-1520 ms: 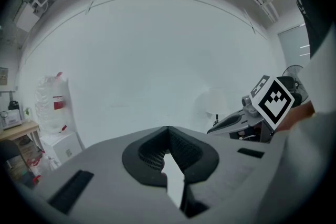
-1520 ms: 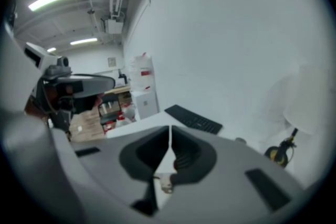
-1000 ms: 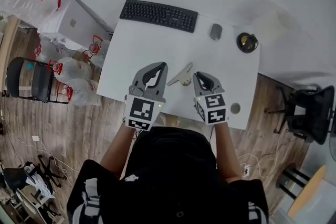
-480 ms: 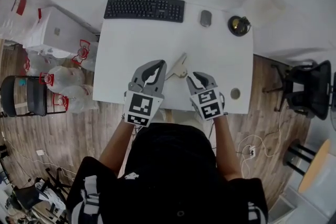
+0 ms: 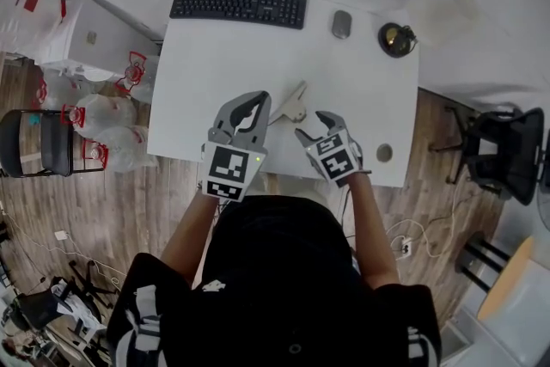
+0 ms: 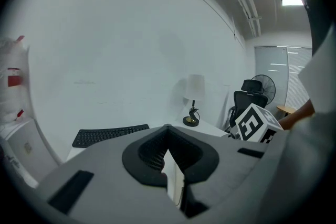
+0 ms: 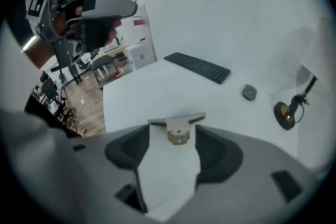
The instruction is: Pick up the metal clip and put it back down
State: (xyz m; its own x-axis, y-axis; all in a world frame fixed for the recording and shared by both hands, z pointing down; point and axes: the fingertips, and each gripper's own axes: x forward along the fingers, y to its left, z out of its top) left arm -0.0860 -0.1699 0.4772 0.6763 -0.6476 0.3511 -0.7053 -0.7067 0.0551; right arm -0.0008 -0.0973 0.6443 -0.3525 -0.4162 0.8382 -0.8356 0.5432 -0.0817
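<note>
Right gripper point(image 5: 311, 125) had dropped toward the surface point(image 5: 215, 73), its jaws just opening wide. The metal clip point(image 5: 292, 105) lay on the surface between their tips, ungripped. Left gripper point(image 5: 258, 99) jaws were closed, empty.

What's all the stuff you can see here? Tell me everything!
table: one, white, middle of the view
keyboard: one, black, table's far edge
mouse: one, grey, right of the keyboard
lamp: one, dark and gold, table's far right corner
metal clip: one, silvery, lying on the table
bags: several, clear with red marks, floor at left
box: one, white, beside the bags
side chair: one, black, far left
office chair: one, black, far right
left gripper: one, grey, jaws shut, empty
right gripper: one, grey, jaws just opened, nothing gripped, clip lying at their tips
</note>
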